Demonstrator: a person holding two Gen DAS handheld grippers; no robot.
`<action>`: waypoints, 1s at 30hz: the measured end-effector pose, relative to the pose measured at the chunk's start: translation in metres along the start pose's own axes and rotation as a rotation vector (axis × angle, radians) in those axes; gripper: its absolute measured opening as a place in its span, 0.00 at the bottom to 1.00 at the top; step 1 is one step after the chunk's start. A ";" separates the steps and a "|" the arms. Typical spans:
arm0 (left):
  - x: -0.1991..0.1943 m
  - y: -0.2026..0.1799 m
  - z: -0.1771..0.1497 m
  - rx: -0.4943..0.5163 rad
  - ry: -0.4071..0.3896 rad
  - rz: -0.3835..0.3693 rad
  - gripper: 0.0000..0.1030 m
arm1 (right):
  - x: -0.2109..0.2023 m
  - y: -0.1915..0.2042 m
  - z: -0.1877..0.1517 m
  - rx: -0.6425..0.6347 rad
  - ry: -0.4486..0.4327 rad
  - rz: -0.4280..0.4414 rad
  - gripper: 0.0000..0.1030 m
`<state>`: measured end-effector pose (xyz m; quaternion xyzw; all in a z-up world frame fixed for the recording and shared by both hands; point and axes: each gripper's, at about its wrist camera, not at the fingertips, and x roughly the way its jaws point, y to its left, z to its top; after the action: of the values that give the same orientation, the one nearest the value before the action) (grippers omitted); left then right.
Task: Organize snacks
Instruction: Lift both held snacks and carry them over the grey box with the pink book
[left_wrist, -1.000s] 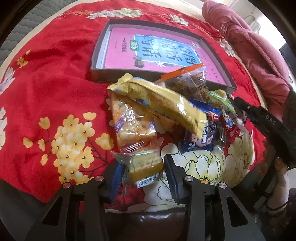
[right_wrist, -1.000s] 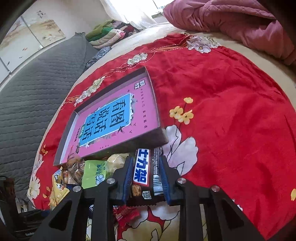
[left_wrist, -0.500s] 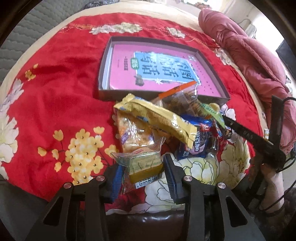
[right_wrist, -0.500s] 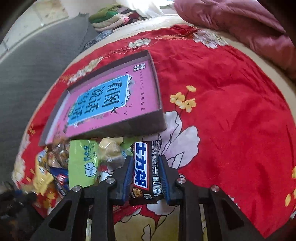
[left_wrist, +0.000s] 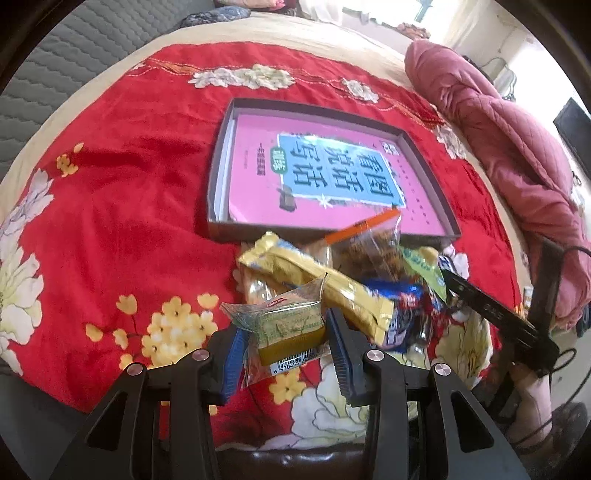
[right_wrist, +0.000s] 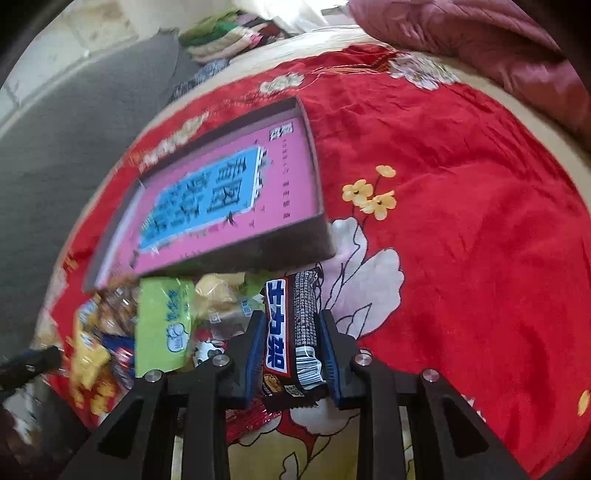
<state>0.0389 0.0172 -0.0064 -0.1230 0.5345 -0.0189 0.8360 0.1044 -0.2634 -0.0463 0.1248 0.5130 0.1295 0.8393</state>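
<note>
Left tool (left_wrist: 284, 341) was closed on a small cake (left_wrist: 286, 325) in a clear wrapper, its blue pads pressing the wrapper's two sides, the packet held clear of the red bedspread (left_wrist: 110, 206). Just ahead of it and to its right lay the snack pile (left_wrist: 354, 280): a long yellow packet (left_wrist: 314, 284) nearest, a clear bag (left_wrist: 373, 243) with an orange strip behind that, blue and green wrappers further right. Beyond the pile, well ahead of the tool, sat the shallow grey box (left_wrist: 218, 177) with a pink book (left_wrist: 332, 177) covering its floor; no snack was in it yet.

Right tool (right_wrist: 290, 350) was nearly shut on a dark chocolate bar (right_wrist: 291, 332), gripped across its narrow width with the bar standing up along the fingers. To that tool's left lay the same pile, with a green packet (right_wrist: 162, 321) closest; straight ahead, close to the bar's far end, was the box's near corner (right_wrist: 317, 240).

Judging by this, the step in hand was the carry: each tool had one snack picked from the pile and neither was placed. The box looked the likely destination, though nothing marked it as such. The next move would call for lifting each snack over the near wall of the box and lowering it flat before the pads let go. The cake's slack wrapper could slip, so a steady grip seemed wise. With both tools heading for one box, they would need separate spots.
</note>
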 end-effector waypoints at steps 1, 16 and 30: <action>0.000 0.000 0.002 -0.001 -0.003 -0.002 0.42 | -0.004 -0.001 0.000 0.008 -0.013 0.007 0.28; 0.012 0.009 0.034 -0.029 -0.050 0.008 0.42 | -0.039 0.032 0.018 -0.067 -0.197 0.092 0.28; 0.040 0.002 0.082 -0.065 -0.100 0.056 0.42 | -0.009 0.035 0.057 -0.031 -0.250 0.111 0.28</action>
<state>0.1291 0.0281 -0.0097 -0.1356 0.4955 0.0282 0.8575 0.1485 -0.2380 -0.0016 0.1553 0.3947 0.1670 0.8901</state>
